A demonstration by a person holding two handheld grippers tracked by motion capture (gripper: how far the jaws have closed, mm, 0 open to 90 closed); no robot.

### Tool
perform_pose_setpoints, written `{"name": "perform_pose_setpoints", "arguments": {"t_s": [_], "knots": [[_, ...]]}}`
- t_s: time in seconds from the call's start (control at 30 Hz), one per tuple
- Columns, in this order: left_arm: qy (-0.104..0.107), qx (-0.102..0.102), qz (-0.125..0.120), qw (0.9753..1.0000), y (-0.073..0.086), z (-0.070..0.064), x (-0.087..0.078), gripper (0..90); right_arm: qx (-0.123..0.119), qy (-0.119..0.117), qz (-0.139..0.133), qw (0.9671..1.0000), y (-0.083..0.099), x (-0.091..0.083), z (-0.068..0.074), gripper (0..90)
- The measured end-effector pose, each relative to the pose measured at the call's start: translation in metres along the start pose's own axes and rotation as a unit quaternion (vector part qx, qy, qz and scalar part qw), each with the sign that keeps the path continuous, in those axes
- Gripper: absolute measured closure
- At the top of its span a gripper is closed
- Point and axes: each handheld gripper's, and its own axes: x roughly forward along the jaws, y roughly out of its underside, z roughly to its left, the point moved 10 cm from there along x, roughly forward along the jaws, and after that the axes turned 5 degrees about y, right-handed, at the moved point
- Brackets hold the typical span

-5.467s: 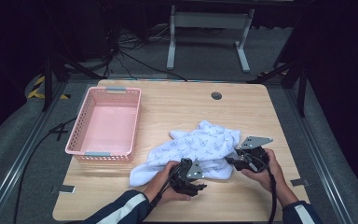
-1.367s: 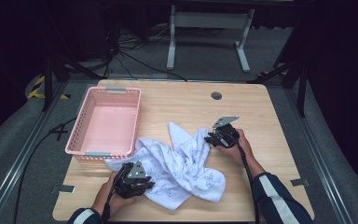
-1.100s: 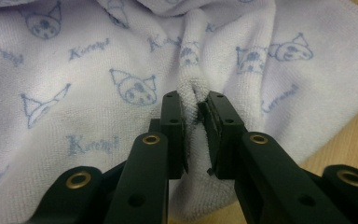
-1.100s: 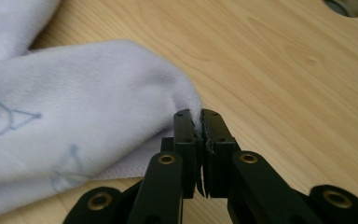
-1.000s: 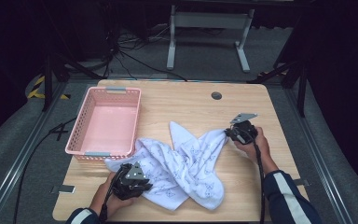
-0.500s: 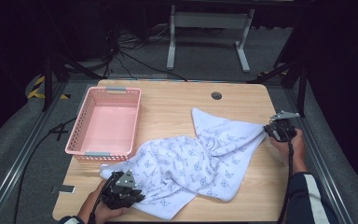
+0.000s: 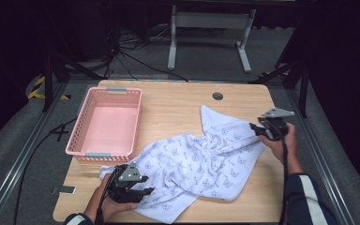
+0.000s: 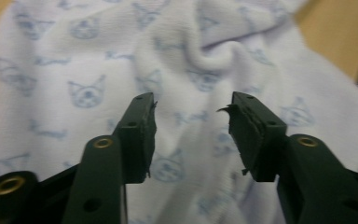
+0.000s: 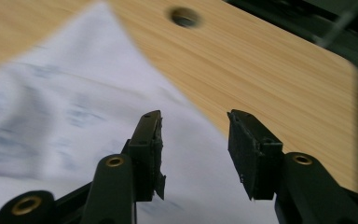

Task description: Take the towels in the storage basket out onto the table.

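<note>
Both pairs of jaws stand apart with nothing between the pads: the left gripper (image 8: pixel 192 135) hangs spread over printed fabric, and the right gripper (image 9: pixel 195 154) is spread over the cloth's far edge where it meets bare wood.

The cloth (image 7: pixel 201 164) is a white blanket or towel with a pale blue cat-face print, lying mostly spread across the wooden table (image 7: pixel 178 101), from about 7 o'clock near the person's left hand (image 7: pixel 115 199) out to about 3 o'clock at the right hand (image 7: pixel 281 140). One corner points up toward 12 o'clock, short of the round cable hole (image 7: pixel 217 95). A few soft ridges run through the middle. The pink plastic basket (image 7: pixel 105 154) sits at about 9 o'clock, empty, with the cloth's near-left corner just beside its front rim.

In my judgement the fabric is light, limp and stretchy knit; it will sag, drag and bunch rather than hold any shape, and it poses no risk of breaking. A pinch in the flat middle would likely gather a thick wad or slip. Better holds look to be the hems and corners: the left corner at 7 o'clock for one gripper, the edge at 3 o'clock for the other, pads closed fully across one or two layers
</note>
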Motion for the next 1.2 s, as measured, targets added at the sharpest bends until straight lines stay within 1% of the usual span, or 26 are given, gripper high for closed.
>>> {"name": "perform_pose_setpoints", "arguments": {"t_s": [0.03, 0.07, 0.1, 0.13, 0.17, 0.23, 0.3, 0.33, 0.37, 0.4, 0.43, 0.47, 0.5, 0.53, 0.57, 0.6, 0.63, 0.67, 0.73, 0.8, 0.83, 0.87, 0.93, 1.0, 1.07, 1.2], "knots": [[-0.003, -0.004, -0.002, 1.0000, 0.000, 0.002, 0.000, 50.0, -0.011, -0.025, 0.000, 0.9996, -0.009, 0.006, 0.019, 54.5], [-0.003, -0.004, -0.002, 1.0000, 0.000, 0.002, 0.000, 49.4, -0.019, -0.033, 0.004, 0.9993, -0.014, 0.011, 0.029, 53.5], [-0.033, -0.014, -0.006, 0.9993, 0.003, 0.014, -0.002, 48.4, -0.032, -0.055, 0.005, 0.9980, -0.023, 0.017, 0.046, 53.4], [-0.034, -0.017, -0.003, 0.9993, 0.005, 0.017, -0.003, 49.5, -0.035, -0.075, 0.006, 0.9966, -0.030, 0.023, 0.059, 53.6], [-0.029, -0.030, -0.004, 0.9991, 0.008, 0.019, -0.003, 50.6, -0.034, -0.084, 0.008, 0.9958, -0.035, 0.027, 0.068, 54.0], [-0.037, -0.043, -0.001, 0.9984, 0.013, 0.027, -0.001, 52.9, -0.047, -0.104, 0.018, 0.9933, -0.047, 0.042, 0.090, 53.0], [-0.033, -0.045, 0.008, 0.9984, 0.017, 0.029, 0.003, 57.8, -0.054, -0.103, 0.038, 0.9925, -0.052, 0.057, 0.103, 52.5], [-0.033, -0.045, 0.008, 0.9984, 0.017, 0.029, 0.003, 60.0, -0.054, -0.103, 0.038, 0.9925, -0.052, 0.057, 0.103, 52.5], [-0.034, -0.040, 0.030, 0.9982, 0.022, 0.030, 0.008, 60.1, -0.057, -0.107, 0.055, 0.9911, -0.056, 0.071, 0.114, 50.4], [-0.034, -0.040, 0.030, 0.9982, 0.022, 0.030, 0.008, 61.6, -0.059, -0.098, 0.065, 0.9913, -0.057, 0.078, 0.115, 49.9], [-0.030, -0.034, 0.038, 0.9983, 0.024, 0.029, 0.010, 61.6, -0.059, -0.098, 0.065, 0.9913, -0.057, 0.078, 0.115, 49.9], [-0.031, -0.037, 0.037, 0.9981, 0.025, 0.028, 0.011, 62.8, -0.057, -0.104, 0.072, 0.9903, -0.058, 0.085, 0.120, 48.5], [-0.032, -0.033, 0.042, 0.9981, 0.026, 0.028, 0.010, 65.3, -0.054, -0.106, 0.087, 0.9891, -0.058, 0.095, 0.124, 47.8], [-0.032, -0.030, 0.041, 0.9982, 0.026, 0.028, 0.009, 66.8, -0.055, -0.102, 0.094, 0.9887, -0.057, 0.099, 0.125, 47.8], [-0.031, -0.032, 0.040, 0.9982, 0.027, 0.028, 0.009, 67.8, -0.053, -0.108, 0.101, 0.9876, -0.056, 0.104, 0.127, 48.3], [-0.031, -0.033, 0.035, 0.9984, 0.028, 0.028, 0.008, 69.3, -0.051, -0.106, 0.108, 0.9871, -0.055, 0.107, 0.128, 50.7], [-0.030, -0.033, 0.038, 0.9983, 0.029, 0.027, 0.008, 72.7, -0.056, -0.095, 0.120, 0.9866, -0.053, 0.112, 0.126, 52.4], [-0.029, -0.033, 0.039, 0.9983, 0.030, 0.026, 0.006, 74.3, -0.049, -0.097, 0.115, 0.9874, -0.054, 0.113, 0.126, 55.8], [-0.023, -0.037, 0.041, 0.9982, 0.032, 0.024, 0.005, 76.6, -0.052, -0.085, 0.113, 0.9885, -0.055, 0.115, 0.121, 71.4], [-0.022, -0.037, 0.043, 0.9982, 0.034, 0.022, 0.004, 81.1, -0.050, -0.083, 0.111, 0.9890, -0.056, 0.115, 0.117, 81.2], [-0.016, -0.038, 0.043, 0.9982, 0.035, 0.020, 0.003, 83.3, -0.052, -0.076, 0.107, 0.9900, -0.058, 0.114, 0.113, 83.4], [-0.004, -0.038, 0.048, 0.9981, 0.037, 0.017, 0.001, 84.4, -0.050, -0.067, 0.098, 0.9917, -0.062, 0.112, 0.108, 83.8], [0.001, -0.031, 0.052, 0.9982, 0.040, 0.013, 0.000, 86.1, -0.027, -0.062, 0.073, 0.9951, -0.071, 0.107, 0.098, 83.8], [0.009, -0.023, 0.069, 0.9973, 0.045, 0.006, -0.004, 86.5, -0.013, -0.052, 0.054, 0.9971, -0.079, 0.103, 0.088, 84.0], [0.010, -0.016, 0.077, 0.9968, 0.050, 0.001, -0.009, 86.6, -0.010, -0.035, 0.039, 0.9986, -0.084, 0.098, 0.075, 84.2], [0.031, -0.024, 0.087, 0.9954, 0.060, -0.007, -0.016, 86.6, 0.017, -0.012, 0.028, 0.9994, -0.087, 0.092, 0.048, 83.8]]}}
